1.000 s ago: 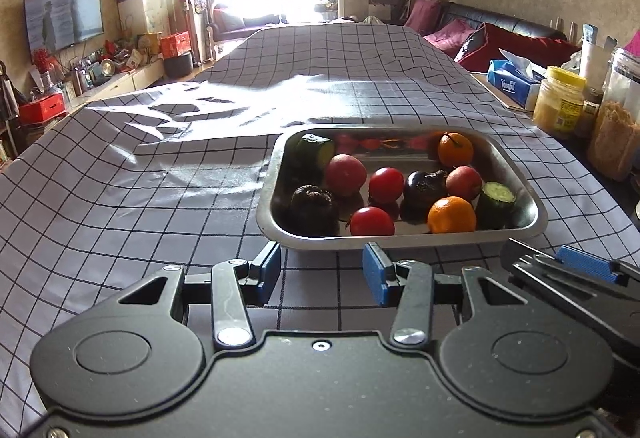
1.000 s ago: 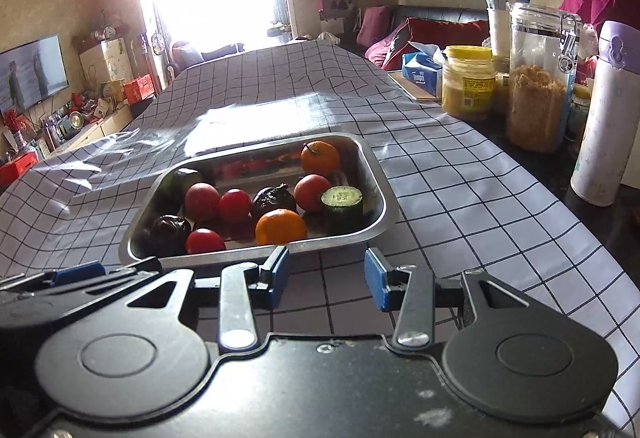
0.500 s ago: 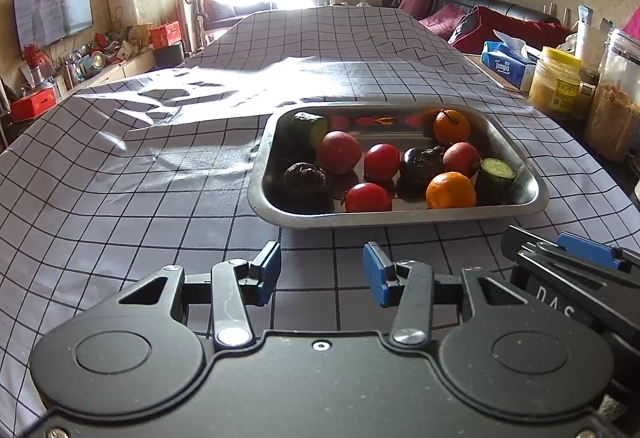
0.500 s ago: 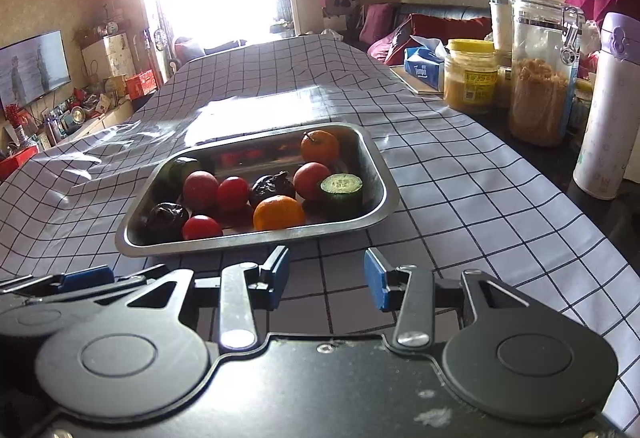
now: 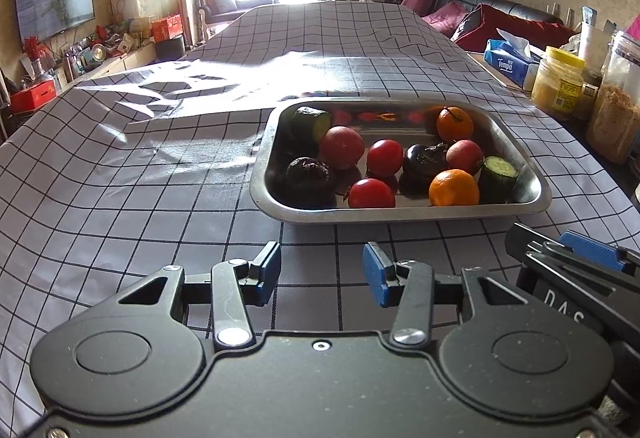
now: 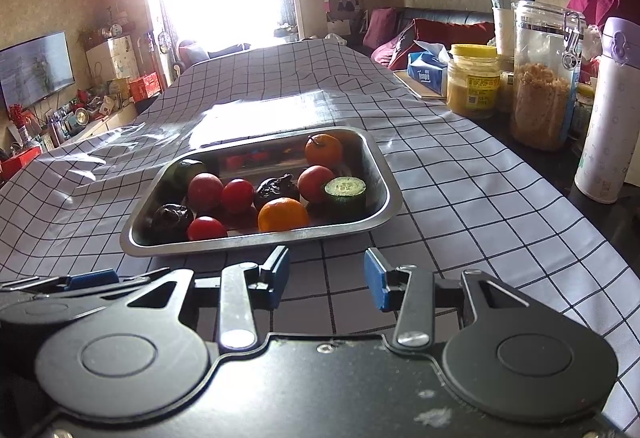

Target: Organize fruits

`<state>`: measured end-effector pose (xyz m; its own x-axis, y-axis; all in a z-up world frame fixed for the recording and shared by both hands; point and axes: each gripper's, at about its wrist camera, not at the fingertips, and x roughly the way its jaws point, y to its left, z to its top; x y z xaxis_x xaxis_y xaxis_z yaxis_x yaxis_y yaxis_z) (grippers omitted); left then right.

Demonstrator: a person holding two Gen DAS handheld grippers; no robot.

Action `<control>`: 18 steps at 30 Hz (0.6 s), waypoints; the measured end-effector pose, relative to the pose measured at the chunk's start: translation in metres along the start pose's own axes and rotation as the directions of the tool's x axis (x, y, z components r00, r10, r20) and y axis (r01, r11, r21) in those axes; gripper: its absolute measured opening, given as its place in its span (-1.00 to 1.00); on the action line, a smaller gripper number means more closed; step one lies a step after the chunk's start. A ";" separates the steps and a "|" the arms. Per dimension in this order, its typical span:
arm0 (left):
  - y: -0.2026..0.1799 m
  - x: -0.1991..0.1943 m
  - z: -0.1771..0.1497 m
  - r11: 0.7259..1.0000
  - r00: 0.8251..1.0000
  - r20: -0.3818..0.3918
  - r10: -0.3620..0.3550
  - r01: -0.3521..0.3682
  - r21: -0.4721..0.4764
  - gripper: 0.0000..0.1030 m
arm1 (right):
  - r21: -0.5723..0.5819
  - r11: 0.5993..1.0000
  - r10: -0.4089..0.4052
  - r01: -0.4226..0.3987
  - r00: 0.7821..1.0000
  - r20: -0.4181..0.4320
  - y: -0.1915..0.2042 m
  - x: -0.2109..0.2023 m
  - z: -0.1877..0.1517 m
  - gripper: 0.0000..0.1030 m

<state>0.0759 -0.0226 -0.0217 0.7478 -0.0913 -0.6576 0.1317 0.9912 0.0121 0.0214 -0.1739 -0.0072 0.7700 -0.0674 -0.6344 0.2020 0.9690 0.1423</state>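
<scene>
A metal tray [image 5: 400, 216] rests on a table covered by a checked cloth [image 5: 120, 178]. Both tongs hover over the cloth on the near side of the tray, apart from it.

Left gripper [image 5: 322, 274]: blue pads spread, nothing between them, only bare cloth showing in the gap. The near rim of the tray lies just beyond the fingertips, slightly to the right of the gripper's line. The right gripper appears at the right edge of this view.

Right gripper [image 6: 327, 280]: likewise released, pads apart with only cloth between. From here the tray lies just beyond and to the left of the fingertips; part of the left gripper shows at the lower left.

Contents of the tray, all loose inside it:
- two oranges, one at the near right [image 5: 454, 188], one at the far right [image 5: 455, 124];
- two small red tomatoes, one at the near middle [image 5: 371, 194], one behind it [image 5: 385, 157];
- two larger reddish fruits, left of centre [image 5: 342, 147] and right of centre [image 5: 464, 157];
- two dark wrinkled fruits, near left [image 5: 310, 174] and centre [image 5: 424, 160];
- two cucumber pieces, far left [image 5: 310, 124] and near right corner [image 5: 498, 174].

Far right of the tray, off the cloth, stand a yellow-lidded jar [image 6: 473, 81], a clip-top glass jar [image 6: 545, 76], a tissue pack [image 6: 427, 72] and a white flask [image 6: 610, 110].
</scene>
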 end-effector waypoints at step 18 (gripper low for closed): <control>0.000 -0.001 -0.001 1.000 1.000 0.006 0.004 -0.004 0.000 0.05 | -0.013 1.000 0.000 0.000 1.000 0.003 0.002 0.000 -0.001 -0.12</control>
<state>0.0744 -0.0225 -0.0212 0.7523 -0.0878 -0.6530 0.1288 0.9916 0.0150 0.0211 -0.1719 -0.0078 0.7717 -0.0680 -0.6323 0.1941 0.9720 0.1323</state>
